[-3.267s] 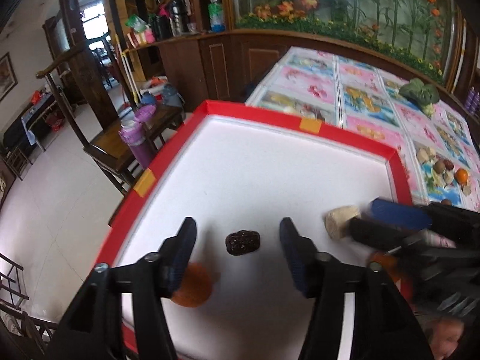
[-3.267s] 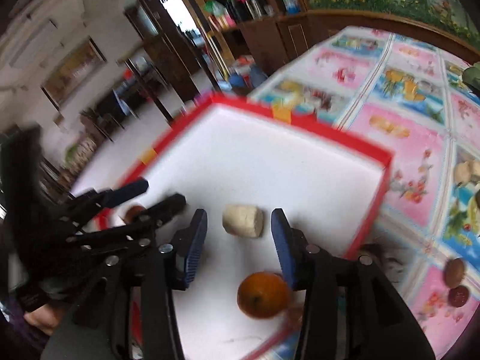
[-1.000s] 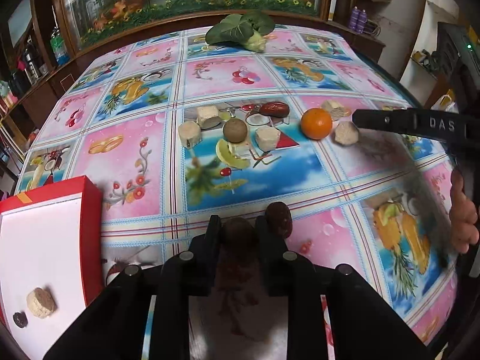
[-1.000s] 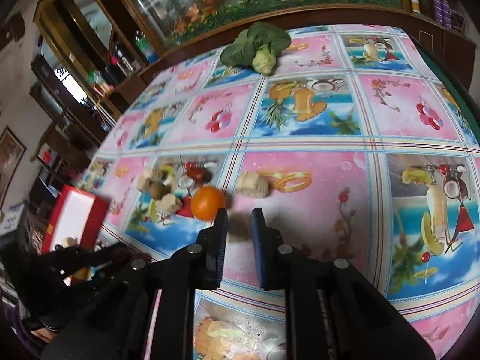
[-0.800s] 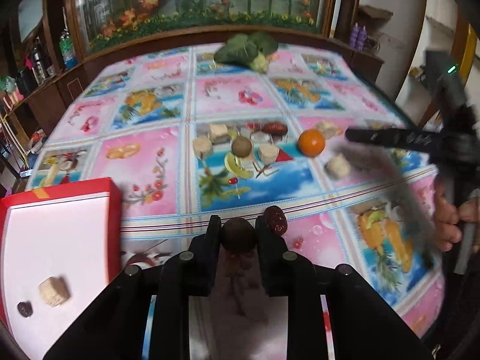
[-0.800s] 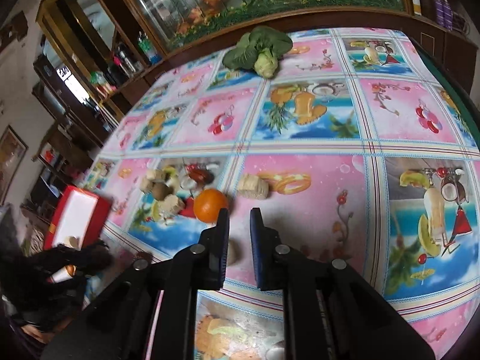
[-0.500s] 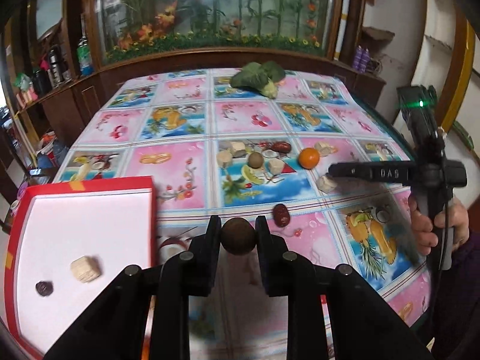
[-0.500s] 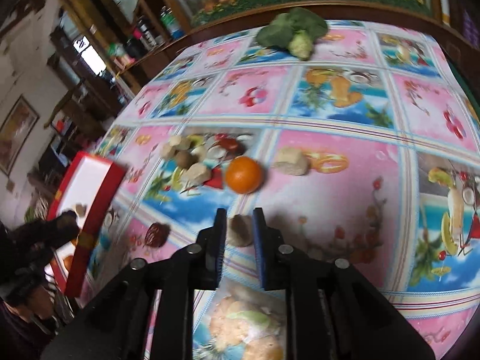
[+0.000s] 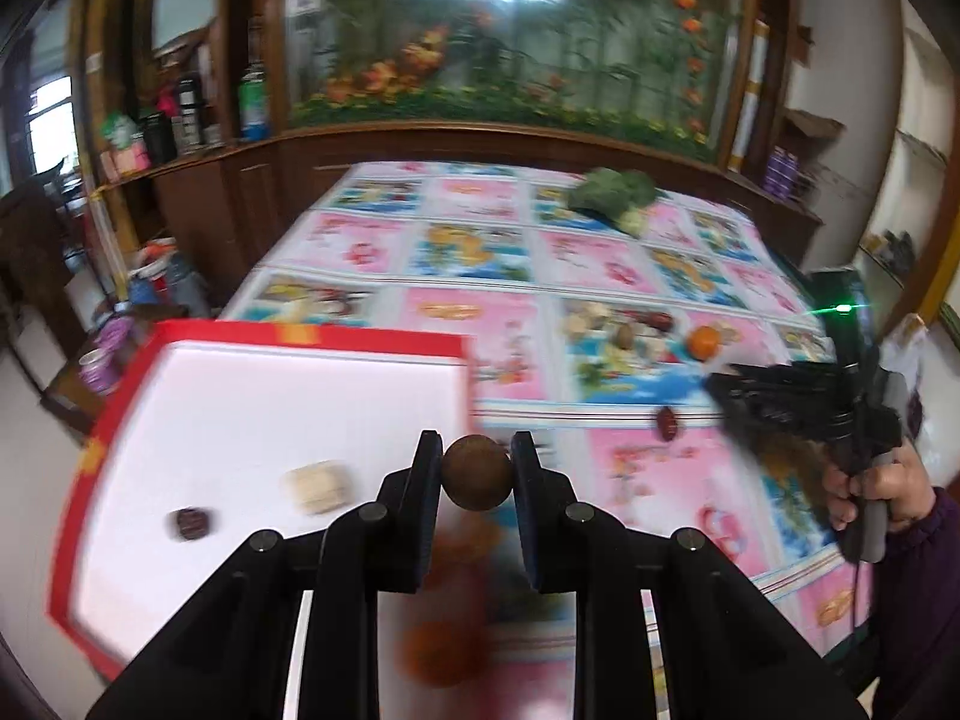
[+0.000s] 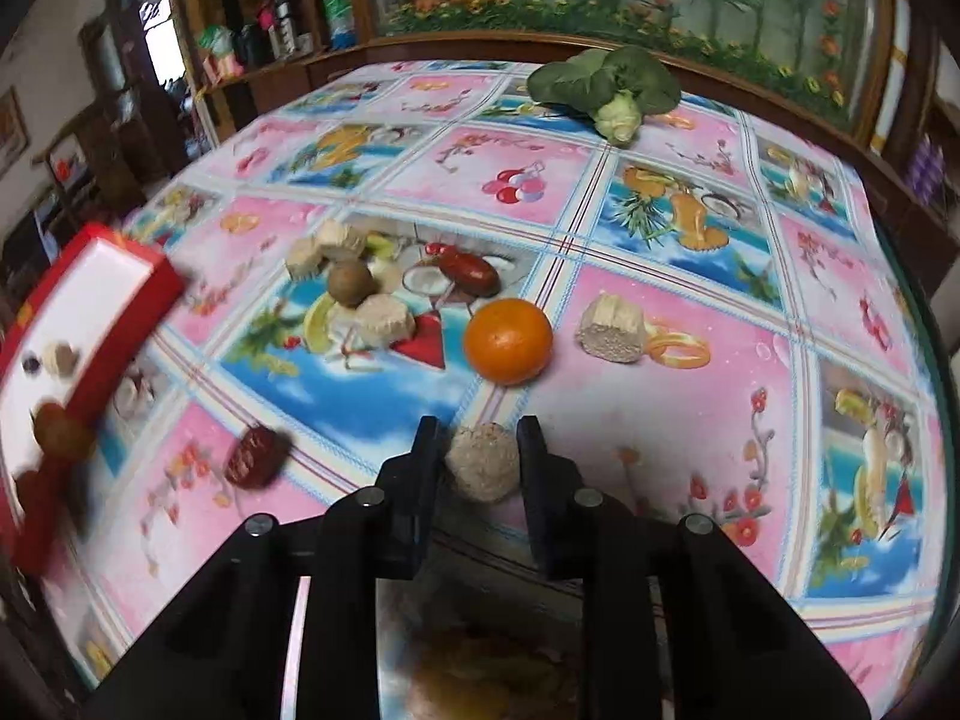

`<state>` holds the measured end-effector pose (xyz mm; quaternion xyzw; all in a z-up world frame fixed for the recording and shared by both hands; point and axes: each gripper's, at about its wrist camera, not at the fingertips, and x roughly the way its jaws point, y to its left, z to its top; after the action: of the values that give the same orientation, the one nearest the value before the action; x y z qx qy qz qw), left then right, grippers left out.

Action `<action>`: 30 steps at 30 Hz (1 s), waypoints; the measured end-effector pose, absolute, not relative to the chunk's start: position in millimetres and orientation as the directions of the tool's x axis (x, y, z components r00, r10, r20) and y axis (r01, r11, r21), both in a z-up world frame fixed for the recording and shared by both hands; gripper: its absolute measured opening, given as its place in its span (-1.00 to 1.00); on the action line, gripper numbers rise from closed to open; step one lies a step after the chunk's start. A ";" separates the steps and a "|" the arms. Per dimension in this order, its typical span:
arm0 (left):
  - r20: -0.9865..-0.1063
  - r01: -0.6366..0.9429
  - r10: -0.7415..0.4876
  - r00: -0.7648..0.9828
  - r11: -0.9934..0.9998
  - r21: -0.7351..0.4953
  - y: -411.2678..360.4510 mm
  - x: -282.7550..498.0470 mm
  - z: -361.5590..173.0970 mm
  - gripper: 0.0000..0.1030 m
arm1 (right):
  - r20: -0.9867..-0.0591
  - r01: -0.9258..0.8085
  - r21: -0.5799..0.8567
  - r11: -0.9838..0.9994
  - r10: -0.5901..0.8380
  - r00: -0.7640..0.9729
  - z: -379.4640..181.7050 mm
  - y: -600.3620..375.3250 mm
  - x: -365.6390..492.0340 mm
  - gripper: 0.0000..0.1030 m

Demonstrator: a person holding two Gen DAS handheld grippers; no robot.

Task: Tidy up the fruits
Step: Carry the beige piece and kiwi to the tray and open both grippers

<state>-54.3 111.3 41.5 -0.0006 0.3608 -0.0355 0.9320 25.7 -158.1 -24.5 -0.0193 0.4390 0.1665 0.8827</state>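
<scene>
One tray (image 9: 360,337) is seen. Two grippers are counted: the left gripper (image 9: 476,459) and the right gripper (image 10: 482,441).

Two round brown fruits are counted: a brown fruit (image 9: 477,473) clamped by the left gripper, and a second on the table (image 10: 690,420).

Six beige chunks are counted. A chunk (image 10: 483,463) is clamped by the right gripper, one lies beside the orange (image 10: 507,341), three are in the pile and one is in the tray.

Two red dates (image 10: 468,270) are counted on the table, and one dark fruit (image 9: 191,523) in the tray.

One orange is seen sharply. A blurred orange shape (image 9: 438,654) below the left gripper cannot be identified.

One green vegetable (image 10: 606,87) is counted.
</scene>
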 end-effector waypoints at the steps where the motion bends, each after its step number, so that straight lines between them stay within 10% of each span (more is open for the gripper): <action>1: -0.667 0.041 -0.044 0.744 0.999 -0.021 120.6 -57.3 42.8 -0.57 | -0.777 -0.311 0.121 0.943 0.285 0.561 -22.8 -155.8 24.9 -0.47; 12: -0.625 -0.124 0.111 0.773 0.992 0.023 197.3 -77.3 44.2 -0.57 | -0.512 -0.563 0.465 0.683 0.726 0.459 35.4 -31.5 -11.2 -0.46; 30: -0.709 -0.239 0.187 0.680 0.971 0.026 262.2 -85.6 0.0 -0.57 | -0.694 -0.783 0.293 0.549 0.685 0.221 -1.8 143.0 -72.1 -0.46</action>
<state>-85.6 262.2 0.0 -0.0345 0.3824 0.1162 0.9160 -72.1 143.0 -1.8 -0.0597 0.4094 0.4711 0.7791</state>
